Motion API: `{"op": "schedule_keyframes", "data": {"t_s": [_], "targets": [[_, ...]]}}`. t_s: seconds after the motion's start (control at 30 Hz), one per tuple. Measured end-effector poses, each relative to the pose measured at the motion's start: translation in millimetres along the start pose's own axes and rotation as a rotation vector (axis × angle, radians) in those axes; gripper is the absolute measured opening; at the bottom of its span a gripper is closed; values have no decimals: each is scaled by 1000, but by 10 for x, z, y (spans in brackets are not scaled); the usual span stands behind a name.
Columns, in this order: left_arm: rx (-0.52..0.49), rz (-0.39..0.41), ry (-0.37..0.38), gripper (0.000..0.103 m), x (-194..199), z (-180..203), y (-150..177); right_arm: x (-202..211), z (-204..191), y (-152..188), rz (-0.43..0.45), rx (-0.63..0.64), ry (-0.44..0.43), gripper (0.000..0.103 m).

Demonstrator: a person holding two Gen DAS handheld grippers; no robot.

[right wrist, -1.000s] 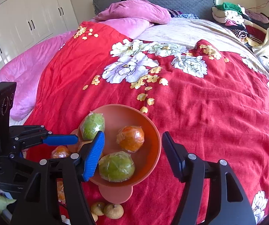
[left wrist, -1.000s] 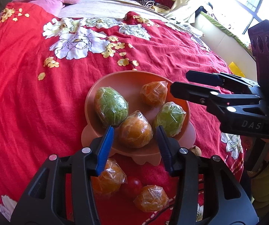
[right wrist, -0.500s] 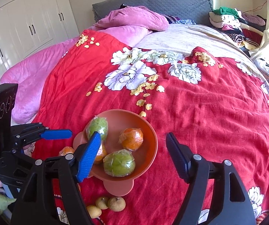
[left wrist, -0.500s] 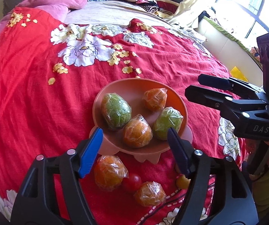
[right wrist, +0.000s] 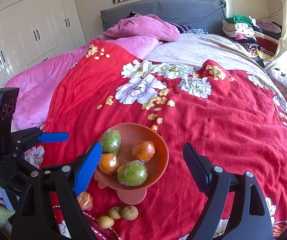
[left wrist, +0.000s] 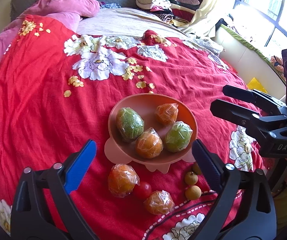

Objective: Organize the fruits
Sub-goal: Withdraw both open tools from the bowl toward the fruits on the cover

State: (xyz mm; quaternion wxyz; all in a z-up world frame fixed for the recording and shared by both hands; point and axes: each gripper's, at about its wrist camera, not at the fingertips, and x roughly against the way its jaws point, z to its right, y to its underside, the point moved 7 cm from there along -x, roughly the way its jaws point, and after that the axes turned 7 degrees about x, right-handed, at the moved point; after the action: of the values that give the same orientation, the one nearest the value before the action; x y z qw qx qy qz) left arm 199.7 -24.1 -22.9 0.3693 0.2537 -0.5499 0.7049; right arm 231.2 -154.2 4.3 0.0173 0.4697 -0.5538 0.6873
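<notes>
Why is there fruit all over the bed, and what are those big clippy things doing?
A person is tidying fruit into an orange bowl on the red flowered bedspread. Four plastic-wrapped fruits, two green and two orange, already sit in it. The left gripper and right gripper are both open and empty; their jaws have just been opening. Two wrapped oranges, a cherry tomato and three small brown fruits lie on the bedspread in front of the bowl.
</notes>
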Motion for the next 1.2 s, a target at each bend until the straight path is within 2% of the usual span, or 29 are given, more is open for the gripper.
{"op": "schedule_keyframes", "data": {"t_s": [0.43, 0.83, 1.2], "targets": [[9, 36, -21, 93, 223, -43, 11, 214, -61, 7, 32, 8, 13, 88], [39, 64, -44, 93, 409, -199, 69, 349, -147, 259, 18, 14, 23, 88], [30, 58, -52, 93, 457, -179, 211, 392, -252, 487, -13, 25, 24, 88]]}}
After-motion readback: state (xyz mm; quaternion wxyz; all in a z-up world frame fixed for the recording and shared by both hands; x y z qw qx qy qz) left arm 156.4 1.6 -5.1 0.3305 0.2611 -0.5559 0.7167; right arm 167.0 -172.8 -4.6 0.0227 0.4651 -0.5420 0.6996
